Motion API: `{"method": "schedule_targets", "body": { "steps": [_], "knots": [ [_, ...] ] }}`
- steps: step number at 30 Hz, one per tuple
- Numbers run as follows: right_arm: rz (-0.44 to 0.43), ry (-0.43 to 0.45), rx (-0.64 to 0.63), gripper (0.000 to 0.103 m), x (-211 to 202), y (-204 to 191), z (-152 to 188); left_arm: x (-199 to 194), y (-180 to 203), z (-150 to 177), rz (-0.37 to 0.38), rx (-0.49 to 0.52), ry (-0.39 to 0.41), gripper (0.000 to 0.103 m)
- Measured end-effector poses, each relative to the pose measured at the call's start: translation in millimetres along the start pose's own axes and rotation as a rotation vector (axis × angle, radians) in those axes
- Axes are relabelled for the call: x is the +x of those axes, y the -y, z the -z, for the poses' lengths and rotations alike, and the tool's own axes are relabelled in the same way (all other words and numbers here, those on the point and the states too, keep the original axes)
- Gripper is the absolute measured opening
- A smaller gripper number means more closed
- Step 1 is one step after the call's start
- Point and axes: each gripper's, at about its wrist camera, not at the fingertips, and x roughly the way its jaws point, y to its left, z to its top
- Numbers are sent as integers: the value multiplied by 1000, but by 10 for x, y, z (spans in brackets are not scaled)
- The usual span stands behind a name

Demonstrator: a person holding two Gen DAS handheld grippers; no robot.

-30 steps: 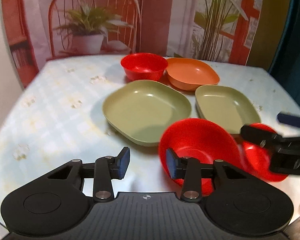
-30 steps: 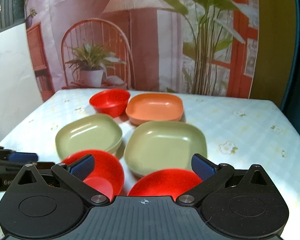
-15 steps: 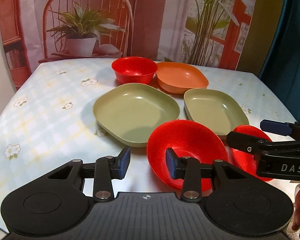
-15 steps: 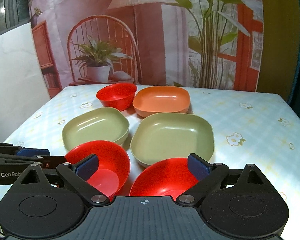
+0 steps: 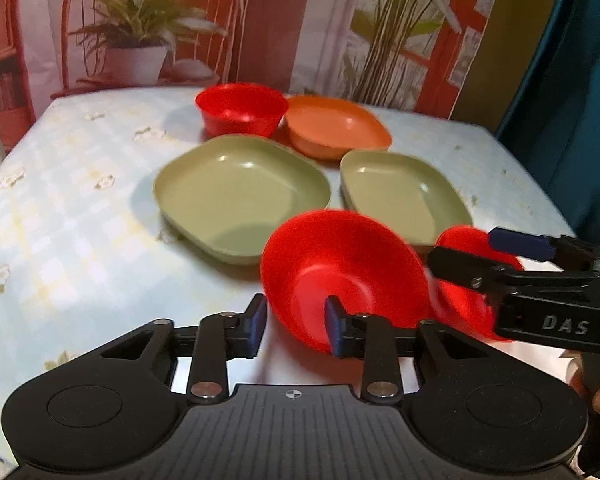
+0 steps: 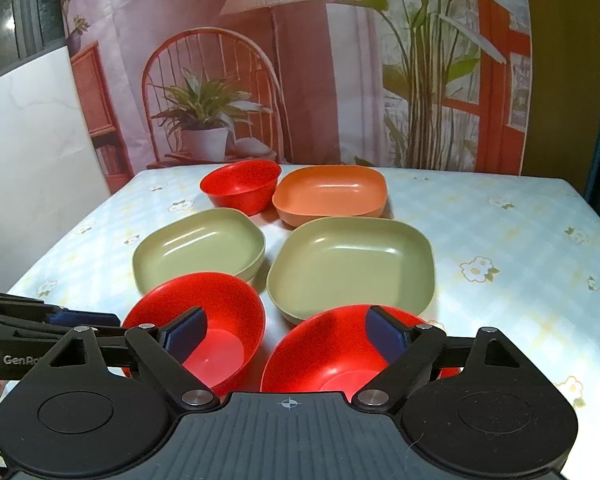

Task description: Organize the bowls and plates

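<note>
Three red bowls, two green plates and an orange plate sit on a flowered tablecloth. My left gripper (image 5: pixel 296 320) is open, its jaws straddling the near rim of a red bowl (image 5: pixel 344 268), the right pad inside it. My right gripper (image 6: pixel 286 332) is open and wide, its right pad inside the rim of another red bowl (image 6: pixel 340 356); its left pad hangs over the left red bowl (image 6: pixel 204 320). The third red bowl (image 6: pixel 240 186) stands at the back beside the orange plate (image 6: pixel 330 196). The green plates (image 6: pixel 198 248) (image 6: pixel 352 264) lie mid-table.
The table (image 6: pixel 500 248) is covered by a pale cloth; its right half holds no dishes. A printed backdrop with a chair and plants (image 6: pixel 300 80) stands behind. A white wall (image 6: pixel 28 160) is on the left, a teal curtain (image 5: pixel 572 100) on the right.
My left gripper moved forward onto the near red bowl's rim and the view tilted. My right gripper advanced so its right pad now sits inside the right red bowl.
</note>
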Motion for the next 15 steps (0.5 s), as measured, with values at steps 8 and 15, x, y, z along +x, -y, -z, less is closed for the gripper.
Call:
{"method": "schedule_targets", "body": {
  "steps": [8, 15],
  "knots": [
    [-12, -5, 9, 82, -25, 28, 27, 46, -104, 10, 32, -71, -18, 24],
    [-26, -15, 7, 78, 6, 30, 28, 81, -92, 17, 58, -82, -19, 21]
  ]
}}
